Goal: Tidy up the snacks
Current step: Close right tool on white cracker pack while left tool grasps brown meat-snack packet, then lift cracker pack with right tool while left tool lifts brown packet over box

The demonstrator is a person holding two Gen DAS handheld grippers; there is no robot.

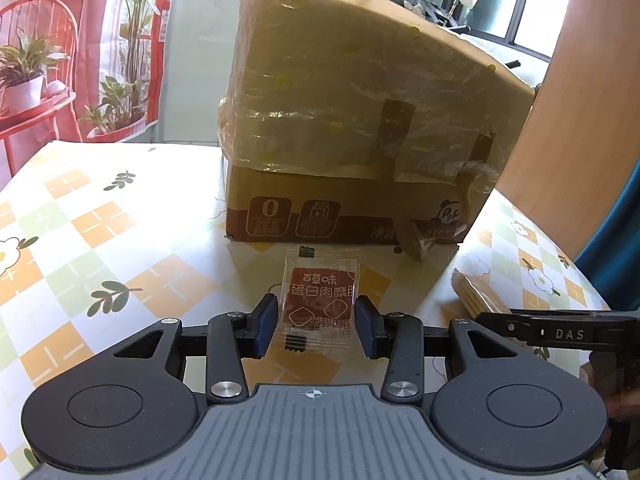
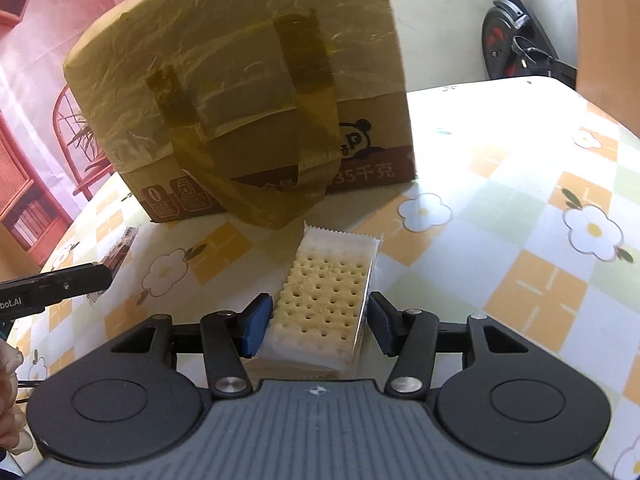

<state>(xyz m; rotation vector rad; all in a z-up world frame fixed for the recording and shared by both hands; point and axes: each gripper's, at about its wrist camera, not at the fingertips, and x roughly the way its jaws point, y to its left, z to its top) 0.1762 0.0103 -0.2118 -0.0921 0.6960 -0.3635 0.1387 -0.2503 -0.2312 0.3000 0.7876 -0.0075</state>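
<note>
While each tool [image 1: 316,322] [image 2: 318,326] grips 1 snack, red sachet [image 1: 319,300] left, cracker pack [image 2: 326,296] right: taped cardboard box [image 1: 352,120] directly ahead.

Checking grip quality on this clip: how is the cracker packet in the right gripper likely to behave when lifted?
The cracker packet probably stays fairly stiff, since a flat stack of perforated crackers fills it. It looks fragile: the right gripper presses its long sides, so a hard squeeze could crack them. The glossy clear wrapper may slip a little.

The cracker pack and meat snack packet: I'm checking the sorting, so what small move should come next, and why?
Probably lift both toward the cardboard box: the left gripper pinches the meat snack packet, and the right gripper clamps the cracker pack.
</note>
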